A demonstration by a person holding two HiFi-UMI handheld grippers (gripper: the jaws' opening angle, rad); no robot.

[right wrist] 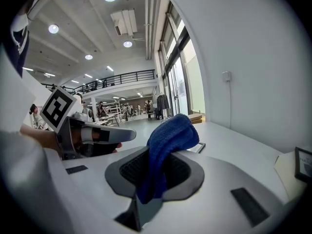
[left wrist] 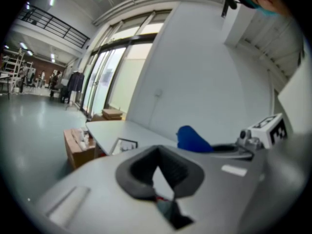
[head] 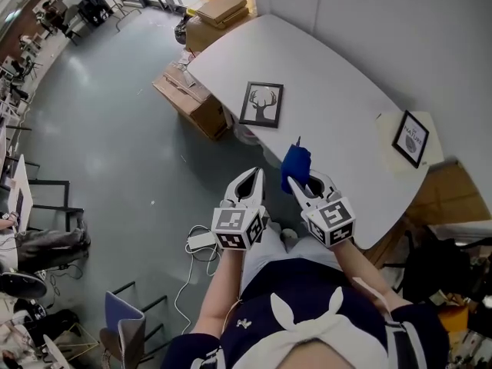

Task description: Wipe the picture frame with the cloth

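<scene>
A black picture frame (head: 261,104) with a deer print lies flat on the white table (head: 338,83), ahead of both grippers. It also shows in the left gripper view as the frame (left wrist: 124,145). My right gripper (head: 298,183) is shut on a blue cloth (head: 295,164), held over the table's near edge and short of the frame. In the right gripper view the cloth (right wrist: 170,133) bunches up out of the gripper (right wrist: 158,156) and hides most of the frame behind it. My left gripper (head: 253,174) hangs beside it, off the table edge, shut and empty, and appears as the gripper (left wrist: 159,152) in its own view.
A second small framed picture (head: 411,137) stands on a beige pad at the table's right end. Cardboard boxes (head: 192,98) sit on the floor by the table's left side, with more boxes (head: 219,10) farther back. A white power strip (head: 201,241) lies on the floor.
</scene>
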